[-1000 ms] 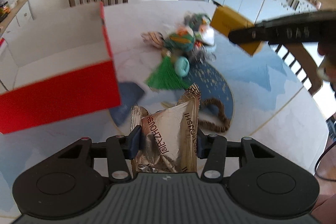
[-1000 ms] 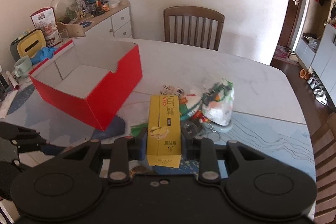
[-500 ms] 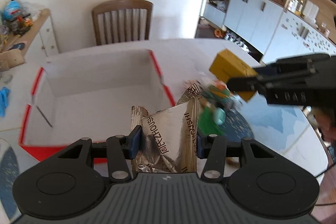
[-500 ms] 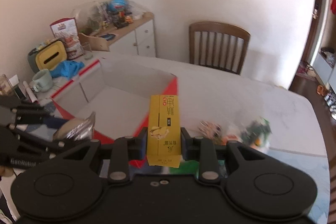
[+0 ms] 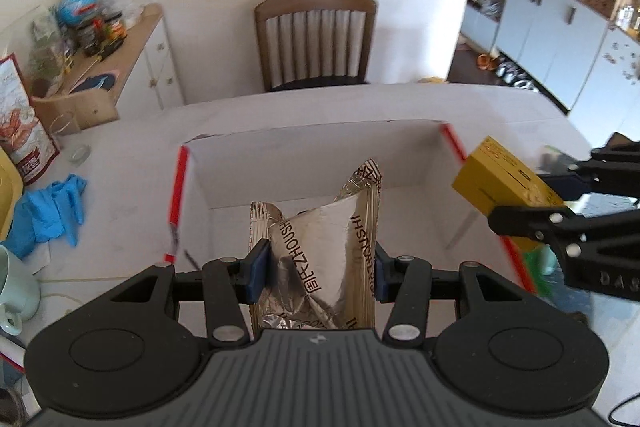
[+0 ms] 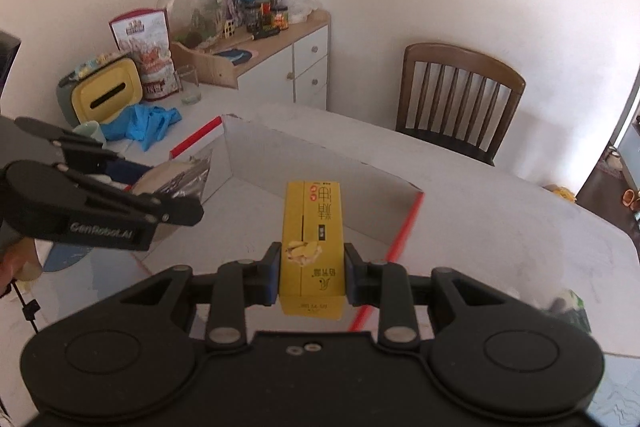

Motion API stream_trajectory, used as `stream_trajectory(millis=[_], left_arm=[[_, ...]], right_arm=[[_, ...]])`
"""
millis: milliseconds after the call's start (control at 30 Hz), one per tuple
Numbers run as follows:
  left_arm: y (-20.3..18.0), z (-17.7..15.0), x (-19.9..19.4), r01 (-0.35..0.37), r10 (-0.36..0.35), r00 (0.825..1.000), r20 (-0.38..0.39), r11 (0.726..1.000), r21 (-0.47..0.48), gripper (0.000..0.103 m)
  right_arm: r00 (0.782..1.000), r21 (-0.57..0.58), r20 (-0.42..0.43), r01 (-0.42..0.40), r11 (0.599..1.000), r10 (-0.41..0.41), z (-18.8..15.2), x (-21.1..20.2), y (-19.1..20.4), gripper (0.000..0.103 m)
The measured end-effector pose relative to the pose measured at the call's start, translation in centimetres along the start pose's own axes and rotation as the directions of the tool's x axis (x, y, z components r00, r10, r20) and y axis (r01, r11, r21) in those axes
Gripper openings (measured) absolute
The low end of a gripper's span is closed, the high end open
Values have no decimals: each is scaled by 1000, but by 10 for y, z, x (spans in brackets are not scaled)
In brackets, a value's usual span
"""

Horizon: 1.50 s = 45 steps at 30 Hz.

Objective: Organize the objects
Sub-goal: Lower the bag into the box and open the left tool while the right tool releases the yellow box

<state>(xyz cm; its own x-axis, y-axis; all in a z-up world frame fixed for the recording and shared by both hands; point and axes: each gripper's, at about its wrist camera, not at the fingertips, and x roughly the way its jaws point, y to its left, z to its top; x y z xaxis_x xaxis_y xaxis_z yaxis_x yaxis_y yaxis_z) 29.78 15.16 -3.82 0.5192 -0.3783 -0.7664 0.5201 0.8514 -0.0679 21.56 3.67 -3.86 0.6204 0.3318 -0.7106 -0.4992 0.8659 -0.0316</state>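
Note:
My left gripper (image 5: 318,269) is shut on a crinkled silver foil packet (image 5: 320,247) and holds it over the open red box with a white inside (image 5: 320,159). My right gripper (image 6: 312,273) is shut on a yellow carton (image 6: 313,239) and holds it above the box's near right part (image 6: 320,179). In the left wrist view the right gripper (image 5: 536,203) and the carton (image 5: 504,179) show at the box's right rim. In the right wrist view the left gripper (image 6: 168,195) and the foil packet (image 6: 188,175) show at the box's left end.
A wooden chair (image 5: 316,39) stands behind the table (image 6: 520,227). Blue gloves (image 5: 48,211), a mint mug (image 5: 12,287) and a snack bag (image 5: 20,131) lie left of the box. A cluttered sideboard (image 6: 256,39) stands at the wall. A green item (image 5: 540,263) lies right of the box.
Both grippers have moved from the pile of items toward the box, and each now holds its item above the box's open top. Neither grip has changed.

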Motion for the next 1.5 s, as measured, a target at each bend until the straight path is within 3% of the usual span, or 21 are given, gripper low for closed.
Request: stream_trajectory(millis=[267, 500, 967, 1300, 1500], left_arm=[[9, 10, 55, -36, 40, 995, -89, 998, 52, 48], [8, 13, 98, -36, 57, 978, -199, 994, 108, 48], [16, 8, 136, 1, 33, 936, -351, 995, 97, 49], [11, 6, 136, 0, 42, 930, -364, 993, 117, 51], [13, 8, 127, -9, 45, 938, -343, 995, 104, 64]], right_arm=[[995, -15, -101, 6, 1000, -8, 2, 61, 19, 28], [975, -16, -220, 8, 1000, -11, -8, 103, 28, 28], [931, 28, -365, 5, 1000, 5, -13, 131, 27, 29], [897, 69, -441, 0, 998, 30, -16, 135, 19, 30], [907, 74, -419, -2, 997, 33, -17, 123, 15, 36]])
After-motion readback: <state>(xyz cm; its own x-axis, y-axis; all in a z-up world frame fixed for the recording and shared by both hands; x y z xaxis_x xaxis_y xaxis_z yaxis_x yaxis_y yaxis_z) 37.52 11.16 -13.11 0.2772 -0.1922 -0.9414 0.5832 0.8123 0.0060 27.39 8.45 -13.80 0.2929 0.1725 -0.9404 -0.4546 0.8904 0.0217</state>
